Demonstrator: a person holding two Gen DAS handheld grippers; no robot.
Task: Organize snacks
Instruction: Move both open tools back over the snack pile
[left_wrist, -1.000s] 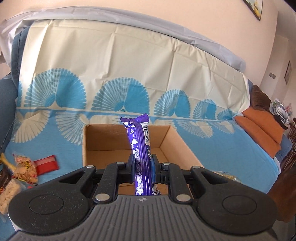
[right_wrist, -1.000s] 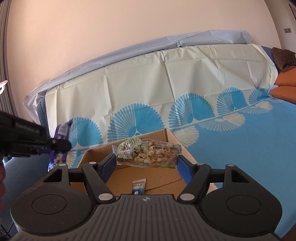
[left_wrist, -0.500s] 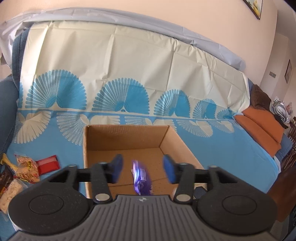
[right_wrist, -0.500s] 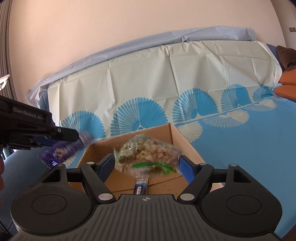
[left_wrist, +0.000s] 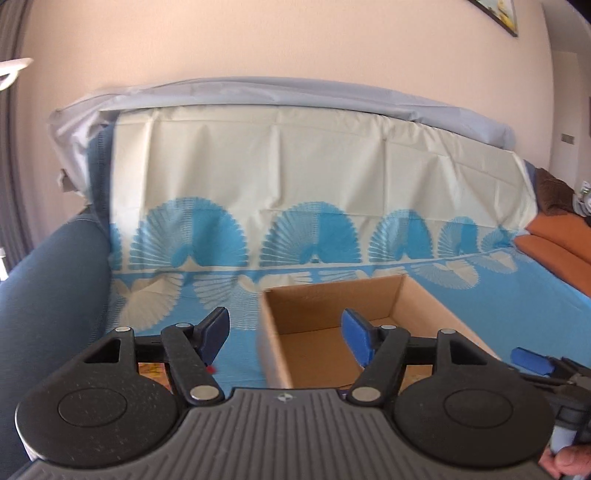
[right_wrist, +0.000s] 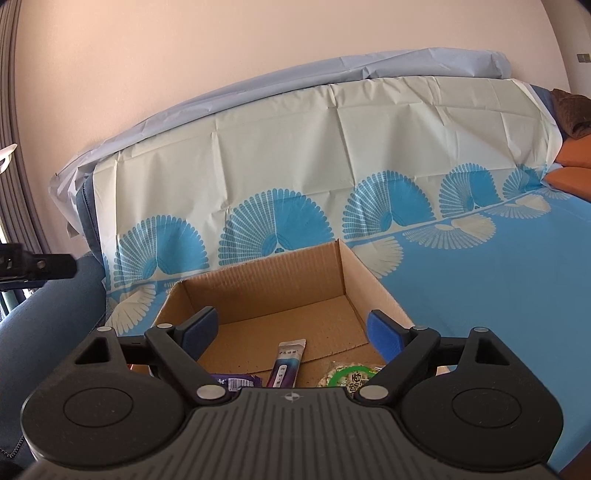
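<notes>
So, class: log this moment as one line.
left gripper: open, empty | right gripper: open, empty | box: purple bar, sachet, nut bag

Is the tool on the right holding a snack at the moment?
No, the right tool is open with nothing between its blue pads, and the snack bag lies on the floor of the cardboard box.

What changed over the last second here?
Both snacks were let go: the purple bar left the left gripper, the nut bag left the right gripper, both now in the cardboard box. Jaws have just been opening. The left view swung leftward; the box stayed.
</notes>
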